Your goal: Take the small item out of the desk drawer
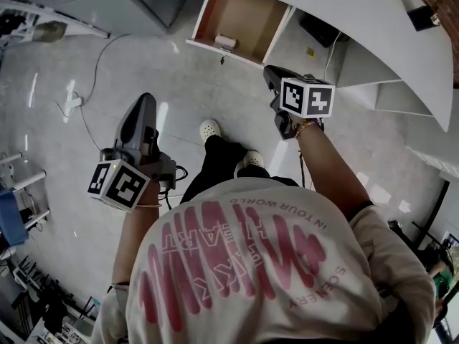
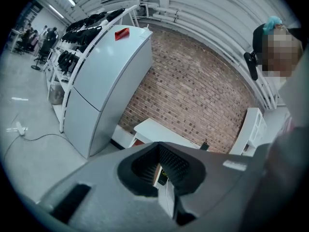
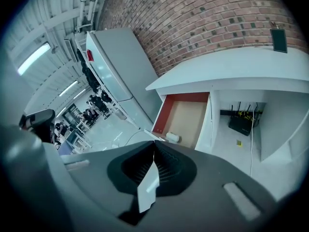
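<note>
The desk drawer (image 1: pixel 240 16) stands pulled open under the white desk top (image 1: pixel 344 13). A small white item (image 1: pixel 225 41) lies at its front edge, also seen as the small white item (image 3: pixel 172 137) in the drawer (image 3: pixel 186 115). My right gripper (image 1: pixel 270 71) hangs just right of the drawer's front corner, apart from the item, jaws shut and empty. In its own view the right gripper (image 3: pixel 154 148) points toward the drawer. My left gripper (image 1: pixel 145 97) is lower left over the floor, well short of the drawer, jaws together with nothing in them. Past the left gripper (image 2: pixel 159 151) the desk (image 2: pixel 159 131) shows.
A tall grey fridge (image 2: pixel 106 76) stands left of the desk against a brick wall (image 2: pixel 198 95). A router (image 3: pixel 240 123) sits in the desk's open bay, with a dark phone (image 3: pixel 278 40) on top. A cable and power strip (image 1: pixel 75 102) lie on the floor. The person's white shoes (image 1: pixel 209 129) are below the drawer.
</note>
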The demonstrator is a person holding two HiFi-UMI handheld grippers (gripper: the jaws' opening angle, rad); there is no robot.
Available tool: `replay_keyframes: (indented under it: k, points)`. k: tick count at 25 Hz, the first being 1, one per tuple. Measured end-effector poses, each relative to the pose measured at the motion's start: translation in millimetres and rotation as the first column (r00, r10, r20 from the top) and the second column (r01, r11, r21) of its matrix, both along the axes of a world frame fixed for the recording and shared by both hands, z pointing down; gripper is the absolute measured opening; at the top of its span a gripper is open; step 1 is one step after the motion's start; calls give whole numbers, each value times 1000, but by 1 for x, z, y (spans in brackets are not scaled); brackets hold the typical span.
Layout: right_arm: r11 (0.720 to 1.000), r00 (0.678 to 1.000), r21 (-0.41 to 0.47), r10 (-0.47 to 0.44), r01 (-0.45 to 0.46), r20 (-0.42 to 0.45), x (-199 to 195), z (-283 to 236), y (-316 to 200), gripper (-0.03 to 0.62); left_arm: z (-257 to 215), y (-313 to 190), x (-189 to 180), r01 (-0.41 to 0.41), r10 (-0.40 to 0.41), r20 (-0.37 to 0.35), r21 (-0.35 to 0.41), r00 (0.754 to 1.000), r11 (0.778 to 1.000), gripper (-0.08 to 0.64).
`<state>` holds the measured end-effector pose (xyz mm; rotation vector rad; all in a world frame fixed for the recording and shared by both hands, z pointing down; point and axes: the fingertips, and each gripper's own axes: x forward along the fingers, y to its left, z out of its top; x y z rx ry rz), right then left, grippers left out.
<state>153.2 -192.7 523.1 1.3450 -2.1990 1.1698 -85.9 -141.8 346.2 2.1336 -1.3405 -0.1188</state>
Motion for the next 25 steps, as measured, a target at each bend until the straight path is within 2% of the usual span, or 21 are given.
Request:
replay_keyframes:
  k: [8, 14, 25]
  points:
    - [995, 999, -95, 22, -27, -49, -33, 36, -47, 43, 26, -39, -50, -10, 10, -2, -57, 1000, 998, 0]
    - [991, 996, -130, 14, -25, -88, -49, 62, -73, 58, 56, -56, -83, -1, 0, -8, -106, 1000, 994, 0]
    - [976, 979, -216, -49, 5, -199, -74, 102, -113, 89, 108, -72, -108, -48, 36, -61, -194, 997, 980, 0]
